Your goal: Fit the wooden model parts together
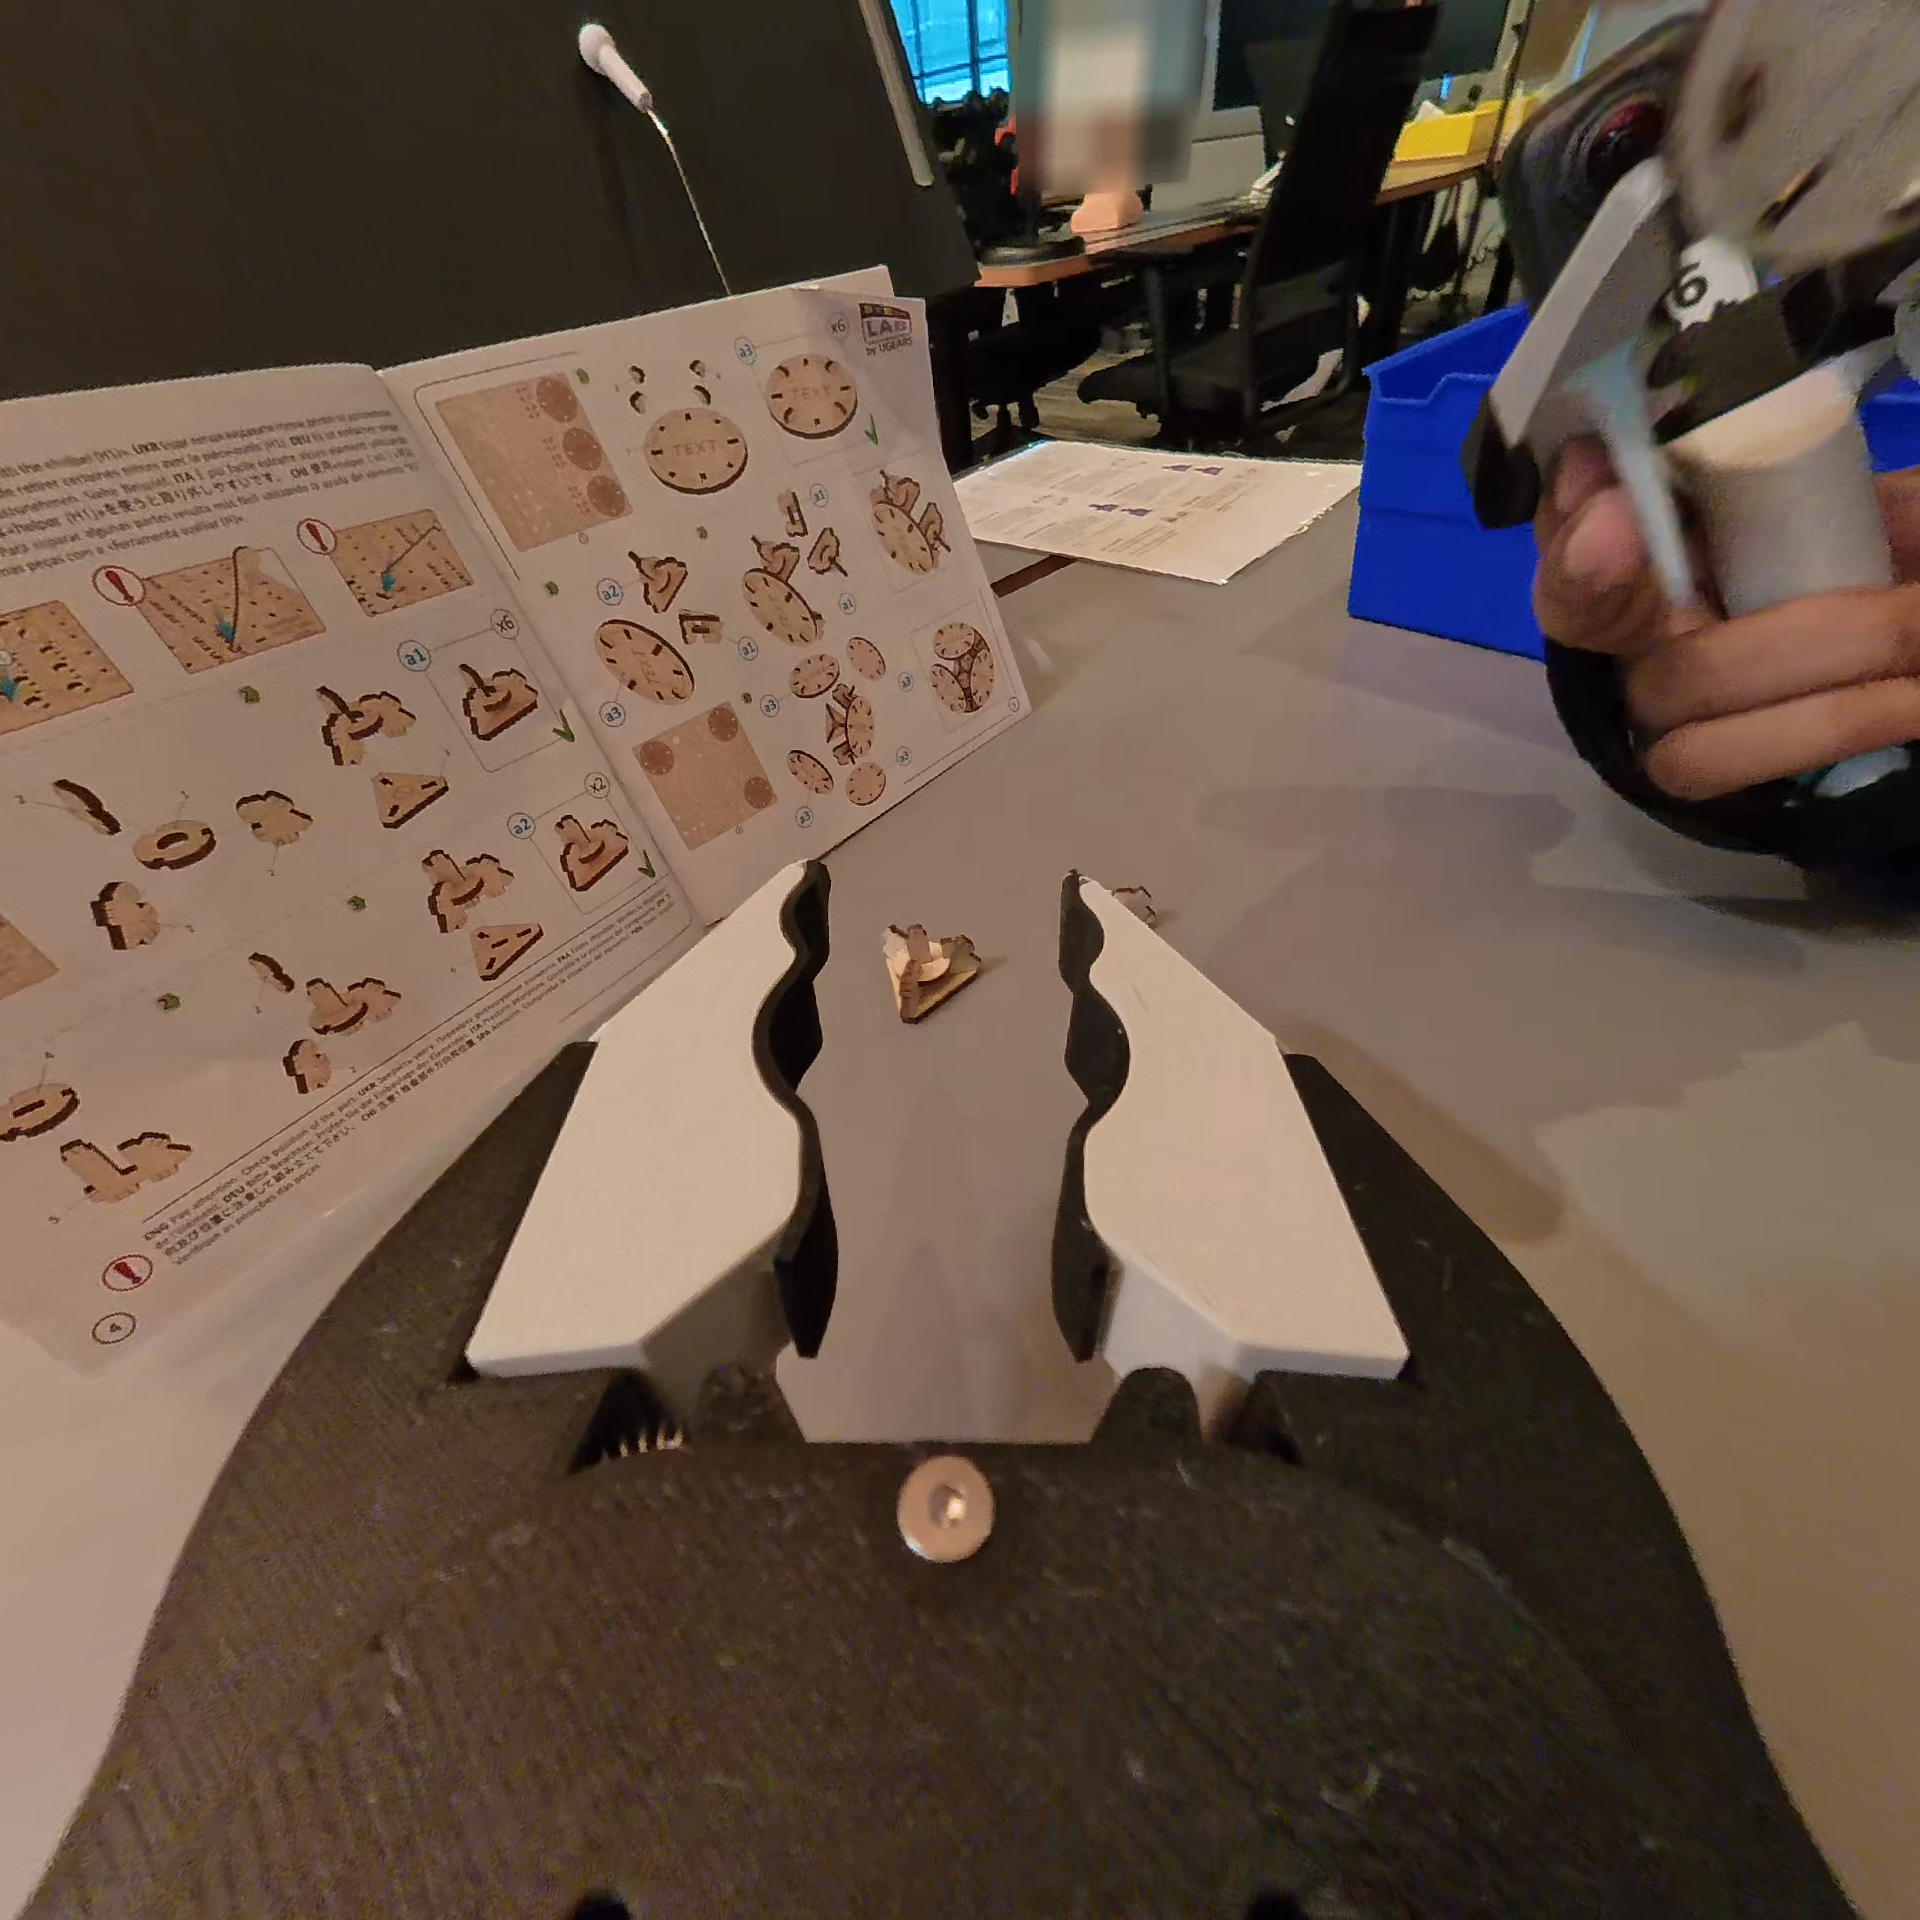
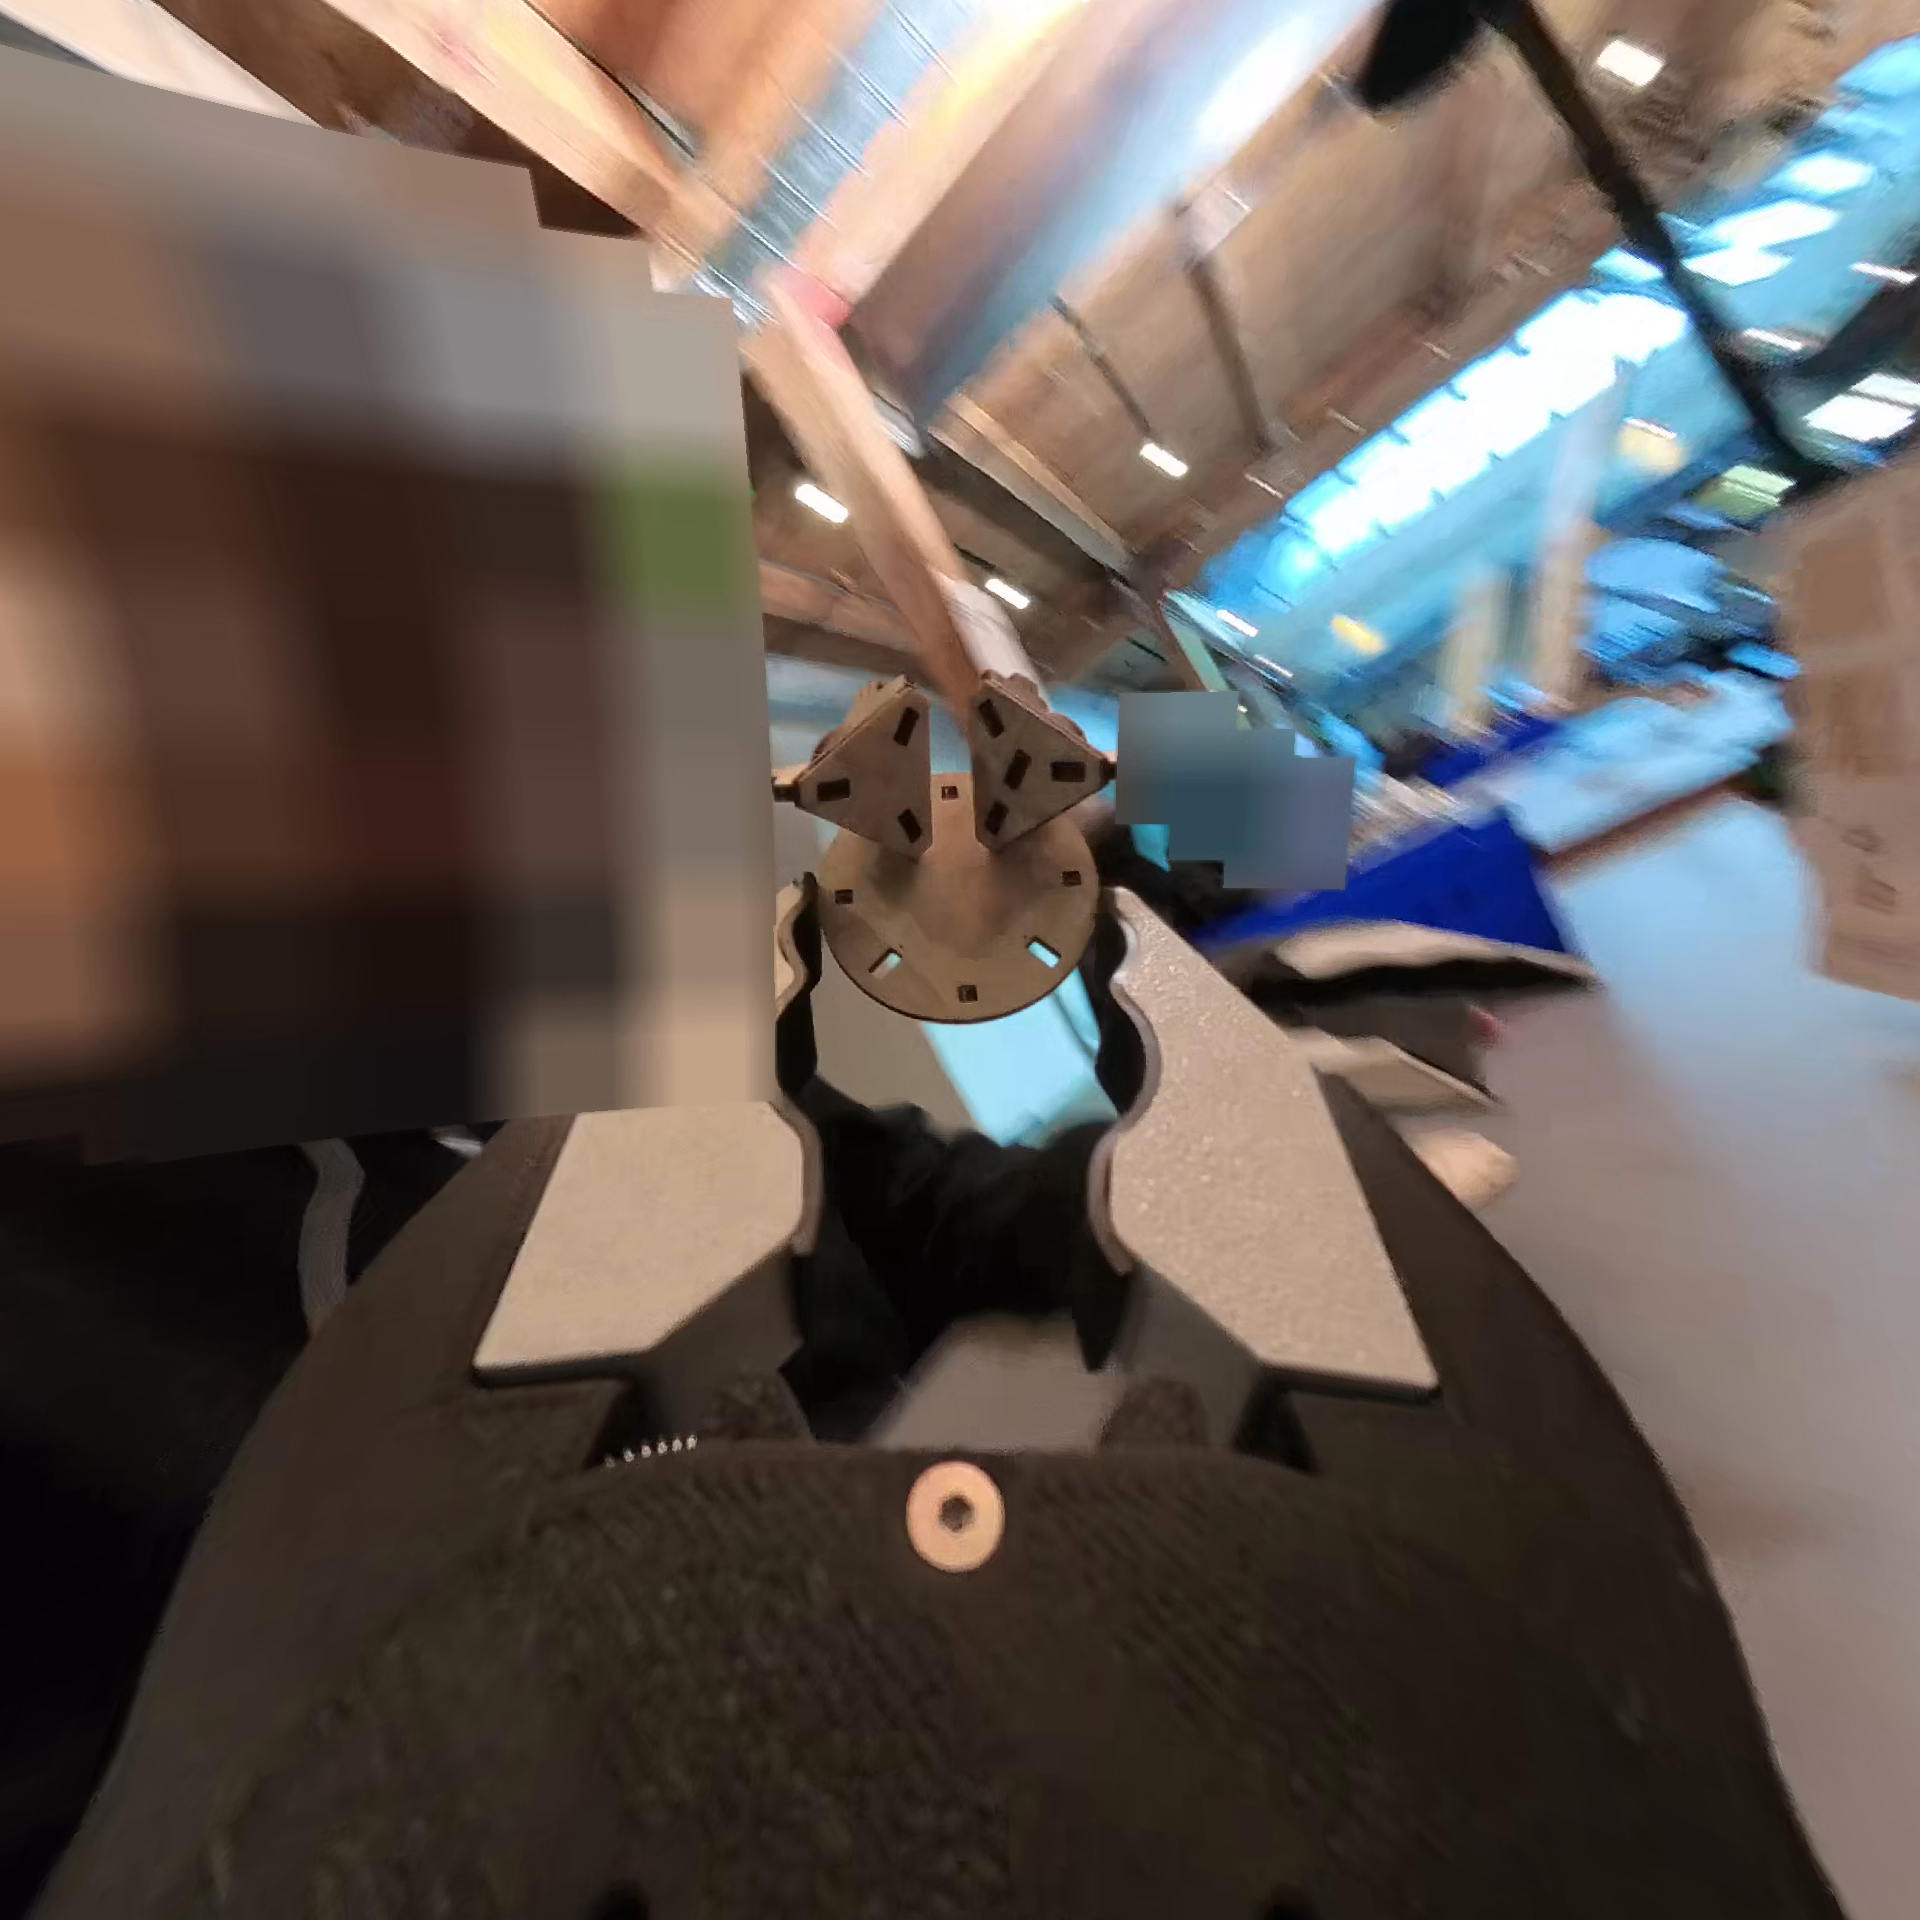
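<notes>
The right tool (image 2: 951, 925) clamps the rim of a round slotted wooden disc (image 2: 951, 935) with two triangular wooden pieces (image 2: 1023, 774) already fitted. The left tool (image 1: 940, 914), fingers apart and empty, hovers over a small triangular wooden sub-assembly (image 1: 928, 968) lying unfitted on the grey desk (image 1: 1351, 1039), beside an open instruction booklet (image 1: 416, 727).

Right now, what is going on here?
The right gripper, raised off the table, grips a wooden disc bearing two triangular pieces. The left gripper sits low over the grey table, open, a small wooden triangle piece lying loose between its fingertips. An open instruction booklet stands beside it.
</notes>
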The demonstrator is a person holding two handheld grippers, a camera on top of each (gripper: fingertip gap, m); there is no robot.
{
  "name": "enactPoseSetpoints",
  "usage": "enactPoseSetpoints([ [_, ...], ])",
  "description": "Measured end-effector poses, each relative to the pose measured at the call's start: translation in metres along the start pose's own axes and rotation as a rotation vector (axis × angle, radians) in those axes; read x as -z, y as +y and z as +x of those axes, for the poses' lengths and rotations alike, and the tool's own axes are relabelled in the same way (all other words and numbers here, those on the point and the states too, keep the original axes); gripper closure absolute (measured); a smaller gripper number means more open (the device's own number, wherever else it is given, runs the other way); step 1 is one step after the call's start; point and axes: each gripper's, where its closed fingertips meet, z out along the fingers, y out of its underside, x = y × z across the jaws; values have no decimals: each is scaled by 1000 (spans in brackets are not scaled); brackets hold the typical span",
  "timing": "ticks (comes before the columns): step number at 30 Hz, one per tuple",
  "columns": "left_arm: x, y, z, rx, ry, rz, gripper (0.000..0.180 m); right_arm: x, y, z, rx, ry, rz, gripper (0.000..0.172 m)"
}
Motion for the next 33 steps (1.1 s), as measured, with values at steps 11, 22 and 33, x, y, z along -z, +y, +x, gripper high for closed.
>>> enactPoseSetpoints([
  [11,3,-5,-5,8,-16,27,139,-7,40,33,235,260,-263,120],
  [22,2,-4,-3,-4,-12,20,139,-8,46,33,242,257,-292,120],
  [33,3,-6,-2,-10,-10,31,140,-9,45,29,238,238,-283,120],
])
